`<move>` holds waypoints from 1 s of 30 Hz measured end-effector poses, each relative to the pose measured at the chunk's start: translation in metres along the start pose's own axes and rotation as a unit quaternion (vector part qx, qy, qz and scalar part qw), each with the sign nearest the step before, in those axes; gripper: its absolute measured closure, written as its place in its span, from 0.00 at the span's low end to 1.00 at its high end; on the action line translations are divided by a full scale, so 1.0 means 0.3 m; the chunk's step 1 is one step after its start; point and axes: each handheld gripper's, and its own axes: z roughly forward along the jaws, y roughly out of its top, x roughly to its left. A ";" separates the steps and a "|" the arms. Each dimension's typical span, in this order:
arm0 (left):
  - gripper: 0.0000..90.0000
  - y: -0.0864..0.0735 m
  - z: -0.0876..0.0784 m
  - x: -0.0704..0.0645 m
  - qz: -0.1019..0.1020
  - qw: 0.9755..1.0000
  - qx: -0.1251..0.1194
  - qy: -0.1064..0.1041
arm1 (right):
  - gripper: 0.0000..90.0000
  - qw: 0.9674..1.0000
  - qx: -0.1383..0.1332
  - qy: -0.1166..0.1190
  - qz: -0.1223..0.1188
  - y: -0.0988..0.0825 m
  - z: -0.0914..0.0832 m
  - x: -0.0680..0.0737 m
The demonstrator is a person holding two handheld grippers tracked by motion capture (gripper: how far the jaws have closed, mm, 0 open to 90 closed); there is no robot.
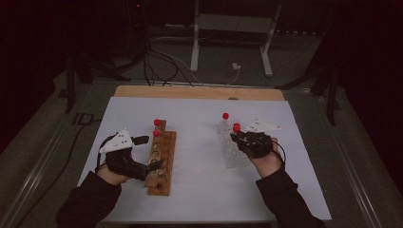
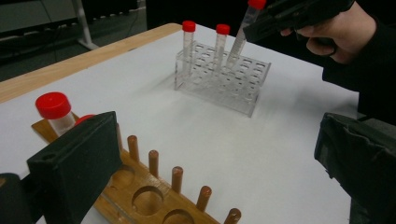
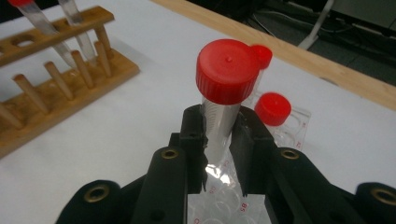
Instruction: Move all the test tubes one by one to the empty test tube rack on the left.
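A clear plastic rack [image 1: 234, 154] [image 2: 224, 81] stands right of centre with two red-capped tubes upright in it [image 2: 188, 42] [image 2: 221, 44]. My right gripper [image 1: 239, 136] [image 3: 219, 135] is shut on a third red-capped tube [image 3: 224, 88] [image 2: 242, 35]. That tube hangs tilted, with its tip at the rack's top. A wooden rack [image 1: 160, 164] [image 2: 140, 198] lies left of centre, and two red-capped tubes [image 1: 157, 128] [image 2: 57, 112] stand at its far end. My left gripper [image 1: 148, 153] [image 2: 219, 149] stands wide open at the wooden rack's left side, with nothing in its jaws.
A white sheet [image 1: 199, 190] covers the table, with a wooden strip [image 1: 199, 92] along the far edge. Bare sheet lies between the two racks. Behind the table, cables and a stand's legs [image 1: 230, 42] sit on the floor.
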 end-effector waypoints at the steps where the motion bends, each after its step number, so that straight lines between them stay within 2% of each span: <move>1: 0.01 0.002 0.001 -0.002 0.001 1.000 0.000 0.000 | 0.84 1.000 -0.002 0.001 -0.001 0.005 -0.008 0.003; 6: 0.01 0.015 0.008 -0.013 0.005 1.000 0.000 -0.006 | 0.84 1.000 -0.012 0.006 -0.009 0.022 -0.035 0.021; 13: 0.01 0.045 0.018 -0.023 0.011 1.000 -0.002 -0.017 | 0.84 0.999 -0.014 0.033 -0.020 0.036 -0.059 0.060; 30: 0.01 0.114 0.080 -0.064 0.025 0.999 0.006 -0.048 | 0.84 0.994 0.005 0.099 -0.039 0.017 -0.049 0.166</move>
